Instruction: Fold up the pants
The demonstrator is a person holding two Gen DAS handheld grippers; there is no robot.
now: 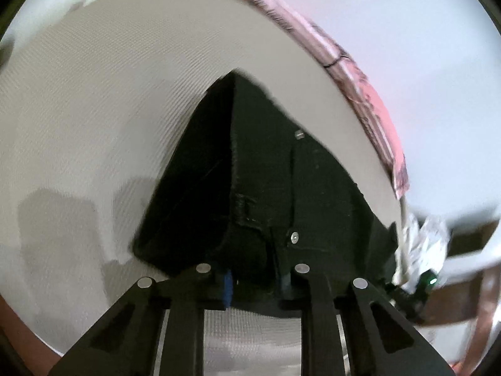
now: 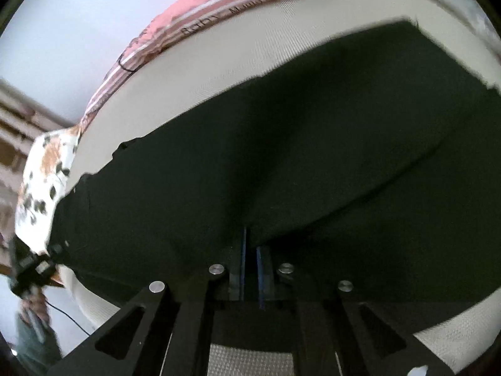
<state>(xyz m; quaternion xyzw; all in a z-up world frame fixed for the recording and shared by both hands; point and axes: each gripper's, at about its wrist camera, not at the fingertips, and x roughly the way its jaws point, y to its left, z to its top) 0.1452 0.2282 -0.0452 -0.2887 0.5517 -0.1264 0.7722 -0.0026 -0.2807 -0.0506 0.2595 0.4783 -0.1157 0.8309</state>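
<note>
Black pants point(image 1: 266, 188) lie on a pale woven mattress point(image 1: 94, 125), and from the left wrist view the waistband end rises to a peak, with a belt loop and two small metal rivets on the dark twill. The left gripper point(image 1: 256, 285) has its blue-padded fingers pinched on the near edge of the cloth. Over on the right wrist view, the pants point(image 2: 313, 156) spread as one wide dark sheet across the bed, and the right gripper point(image 2: 251, 269) has its fingers drawn close together on a raised fold of the fabric. The mattress point(image 2: 219, 62) shows a fine ribbed weave. Along its far side runs a pink printed blanket point(image 2: 219, 9), with a white floral cloth point(image 2: 43, 181) at the left end. Beyond that are pale walls. The left gripper's dark body shows low at the left, blurred. The pants' far end is cut off at the right edge, and the lettering on the blanket is probably too smeared to read.
</note>
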